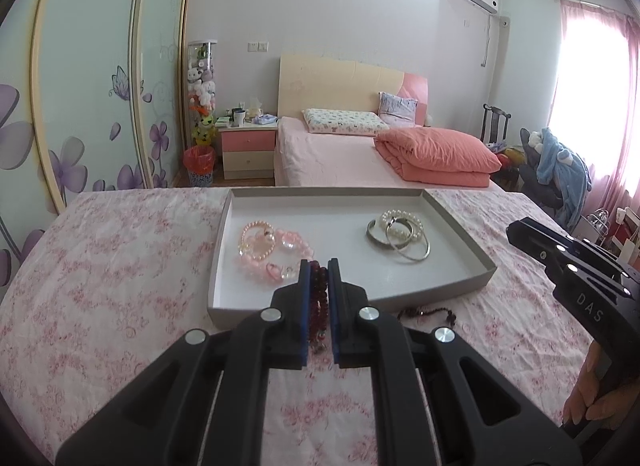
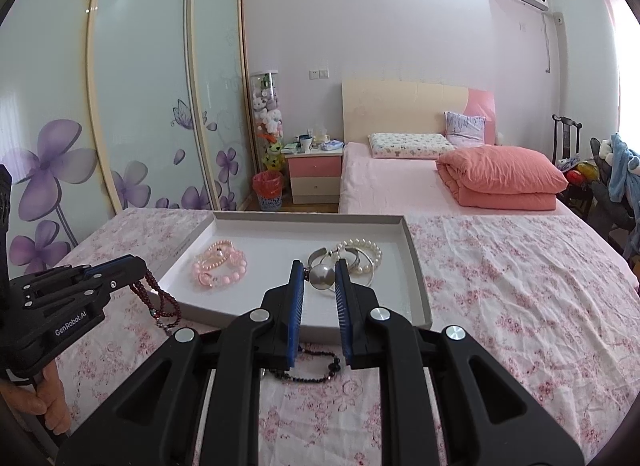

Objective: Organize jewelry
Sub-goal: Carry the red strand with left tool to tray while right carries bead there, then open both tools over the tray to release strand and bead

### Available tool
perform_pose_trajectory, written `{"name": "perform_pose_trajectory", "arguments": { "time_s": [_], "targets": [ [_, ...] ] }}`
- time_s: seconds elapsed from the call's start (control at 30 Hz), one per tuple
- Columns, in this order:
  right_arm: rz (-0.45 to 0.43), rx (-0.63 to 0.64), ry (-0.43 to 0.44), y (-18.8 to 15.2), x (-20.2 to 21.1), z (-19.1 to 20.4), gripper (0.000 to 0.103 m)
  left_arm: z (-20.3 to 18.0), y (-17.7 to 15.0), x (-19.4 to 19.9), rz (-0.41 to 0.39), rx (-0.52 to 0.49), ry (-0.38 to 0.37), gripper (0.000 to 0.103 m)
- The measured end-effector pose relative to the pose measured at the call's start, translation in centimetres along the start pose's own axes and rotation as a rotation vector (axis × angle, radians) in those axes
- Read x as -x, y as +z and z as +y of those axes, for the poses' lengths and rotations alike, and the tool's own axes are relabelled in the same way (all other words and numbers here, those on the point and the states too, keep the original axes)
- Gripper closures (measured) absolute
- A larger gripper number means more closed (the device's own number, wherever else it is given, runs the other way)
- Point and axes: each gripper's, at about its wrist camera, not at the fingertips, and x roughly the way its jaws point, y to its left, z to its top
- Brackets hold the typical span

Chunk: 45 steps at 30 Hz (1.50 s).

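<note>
A shallow white tray (image 1: 460, 234) (image 2: 416, 266) lies on the floral cloth. In it, pink bead bracelets (image 1: 264, 244) (image 2: 220, 264) lie at the left; silver bangles and a pearl bracelet (image 1: 400, 231) (image 2: 360, 256) lie at the right. My left gripper (image 1: 319, 266) (image 2: 138, 272) is shut on a dark red bead string (image 1: 318, 306) (image 2: 162, 304) that hangs over the tray's near left edge. My right gripper (image 2: 320, 276) (image 1: 516, 231) is shut on a large silver pearl ball (image 2: 322, 277) above the tray. A dark bead necklace (image 2: 316, 374) (image 1: 432, 312) lies on the cloth before the tray.
The floral-clothed table (image 1: 120, 266) (image 2: 520, 286) stretches left and right of the tray. Behind it stand a pink bed (image 1: 340, 153), a nightstand (image 1: 248, 145), a red bin (image 1: 199, 165), and a chair with clothes (image 1: 560, 161).
</note>
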Motion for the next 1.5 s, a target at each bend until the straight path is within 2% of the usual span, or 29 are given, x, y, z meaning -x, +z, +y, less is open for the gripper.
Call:
{"name": "perform_pose_trajectory", "arguments": {
  "time_s": [0.27, 0.57, 0.87, 1.23, 1.3, 1.33, 1.37, 1.5],
  "targets": [
    [-0.027, 0.011, -0.002, 1.1, -1.2, 0.4, 0.086, -0.4, 1.8, -1.1, -0.026, -0.008, 0.006, 0.094],
    [-0.018, 0.021, -0.007, 1.9, -4.4, 0.3, 0.086, 0.4, 3.9, -3.7, -0.028, 0.02, 0.009, 0.094],
    [0.058, -0.005, -0.003, 1.4, -8.5, -0.2, 0.086, 0.9, 4.5, -7.2, 0.002, 0.03, 0.019, 0.094],
    [0.151, -0.022, 0.002, 1.0, -12.0, -0.1, 0.085, 1.3, 4.4, -10.1, 0.043, 0.057, -0.003, 0.094],
    [0.165, -0.025, 0.002, 0.8, -12.1, -0.2, 0.076, 1.6, 4.4, -10.4, 0.049, 0.069, -0.003, 0.092],
    [0.162, -0.029, -0.002, 0.7, -12.0, -0.3, 0.06, 1.8, 4.3, -10.4, 0.052, 0.075, -0.002, 0.092],
    [0.152, -0.032, -0.007, 0.5, -11.7, -0.4, 0.054, 2.0, 4.3, -10.4, 0.053, 0.079, 0.003, 0.092],
    [0.147, -0.048, -0.011, 0.4, -11.4, -1.0, 0.054, 2.6, 4.1, -10.3, 0.058, 0.09, 0.021, 0.09]
  ]
}}
